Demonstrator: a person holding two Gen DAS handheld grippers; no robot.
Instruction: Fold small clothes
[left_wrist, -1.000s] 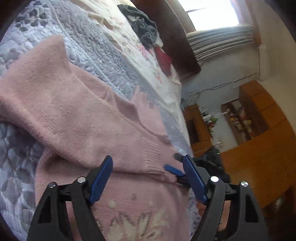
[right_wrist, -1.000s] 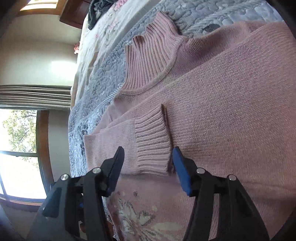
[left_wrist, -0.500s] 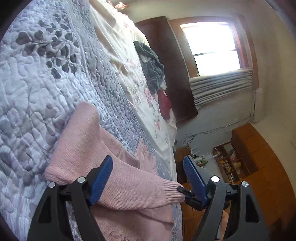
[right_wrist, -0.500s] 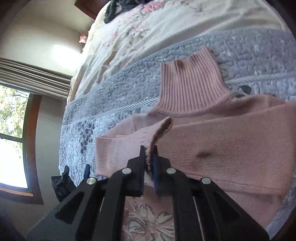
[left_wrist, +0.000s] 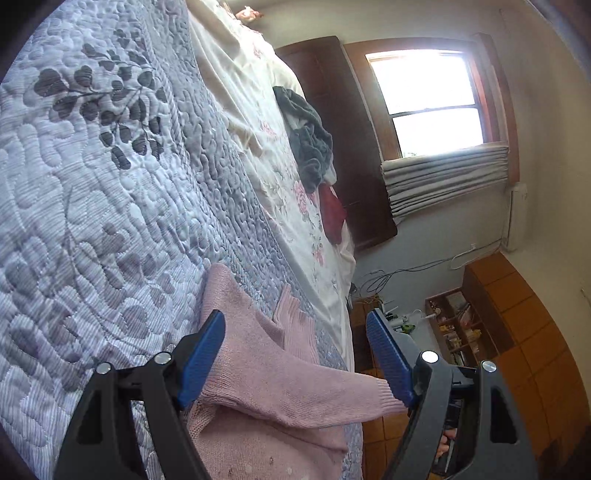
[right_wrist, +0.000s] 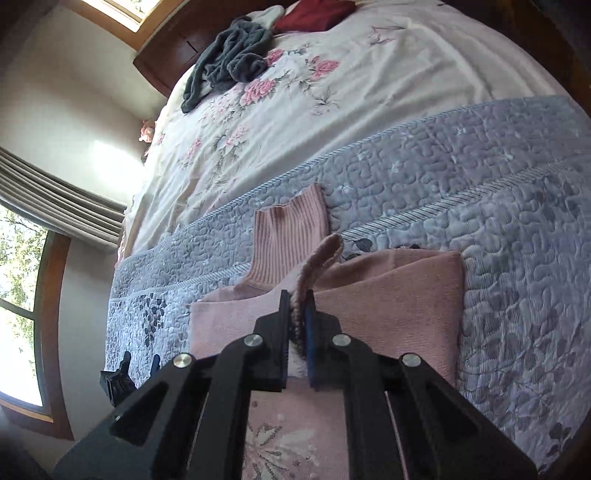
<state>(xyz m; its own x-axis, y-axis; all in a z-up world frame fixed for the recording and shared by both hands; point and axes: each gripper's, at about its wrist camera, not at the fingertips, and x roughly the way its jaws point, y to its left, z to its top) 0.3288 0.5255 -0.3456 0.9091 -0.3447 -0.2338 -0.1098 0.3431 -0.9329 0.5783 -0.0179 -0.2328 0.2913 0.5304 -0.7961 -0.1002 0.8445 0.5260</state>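
Right hand-held gripper (right_wrist: 296, 321) clamped tight on the ribbed cuff (right_wrist: 320, 258) of the pink sweater (right_wrist: 391, 295); cuff stands up out of the closed jaws, sleeve lifted off the body of the garment. Left hand-held gripper (left_wrist: 295, 354) spread wide, blue pads (left_wrist: 201, 354) apart, nothing between them touching; the raised sleeve passes across the gap below, its cuff end just beside the right-side pad. In the right wrist view the left hand-held gripper shows small and dark at the lower left, over the bed's edge. Sweater lies flat on the grey-lilac quilt (right_wrist: 498, 192) with leaf stitching, one sleeve already folded across the chest, white flower motif (right_wrist: 277, 443) on the front near the camera, ribbed turtleneck collar (right_wrist: 291, 240) pointing away toward the head of the bed. Beyond the quilt, a cream floral sheet (right_wrist: 332, 92). Farther on that sheet, a crumpled dark grey garment (right_wrist: 232, 55) and beside it a dark red cloth (right_wrist: 314, 16), both well apart from the sweater. Past the bed: dark wooden headboard (left_wrist: 340, 129), a bright window (left_wrist: 428, 99) with a folded blind (left_wrist: 443, 177) under it, wooden shelving (left_wrist: 461, 325) lower right, contents too small to tell.
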